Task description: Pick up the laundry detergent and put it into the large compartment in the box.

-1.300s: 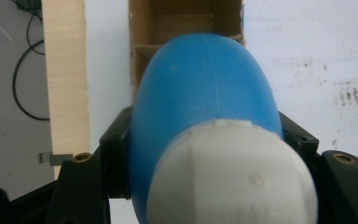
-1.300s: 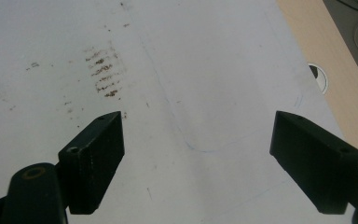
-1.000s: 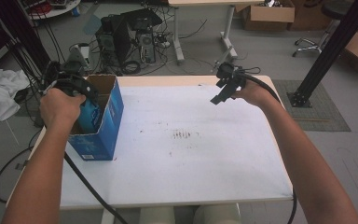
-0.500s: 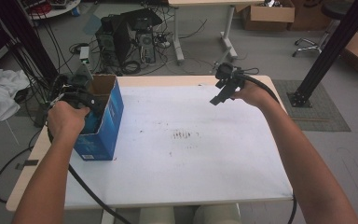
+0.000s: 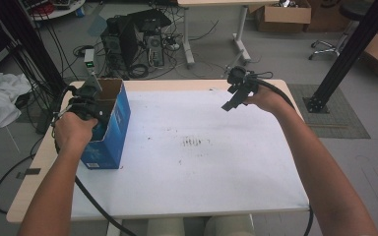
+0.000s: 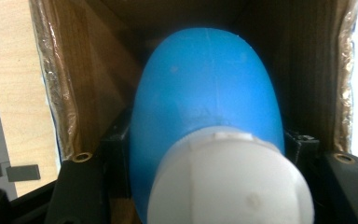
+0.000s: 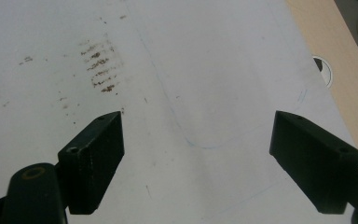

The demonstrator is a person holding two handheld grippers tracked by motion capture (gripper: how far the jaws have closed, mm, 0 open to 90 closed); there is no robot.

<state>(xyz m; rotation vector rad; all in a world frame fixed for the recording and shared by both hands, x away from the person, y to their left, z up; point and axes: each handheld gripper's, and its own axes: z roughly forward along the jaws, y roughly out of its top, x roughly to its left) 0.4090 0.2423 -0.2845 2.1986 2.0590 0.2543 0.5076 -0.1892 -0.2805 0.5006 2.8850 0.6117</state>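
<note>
Left tongs (image 6: 205,154) clenched on a smooth blue plastic bottle with a white rounded cap (image 6: 205,112), jaws pressing both flanks just above the cap. Bottle sunk between the brown inner walls of an open-topped blue cardboard box (image 5: 109,123), standing upright at the left edge of the white-covered surface (image 5: 202,172). Right tongs (image 7: 196,158) released, jaws spread wide with nothing between them, held above the far right part of the surface, well apart from the box, over faint brown smudges (image 7: 98,65).
</note>
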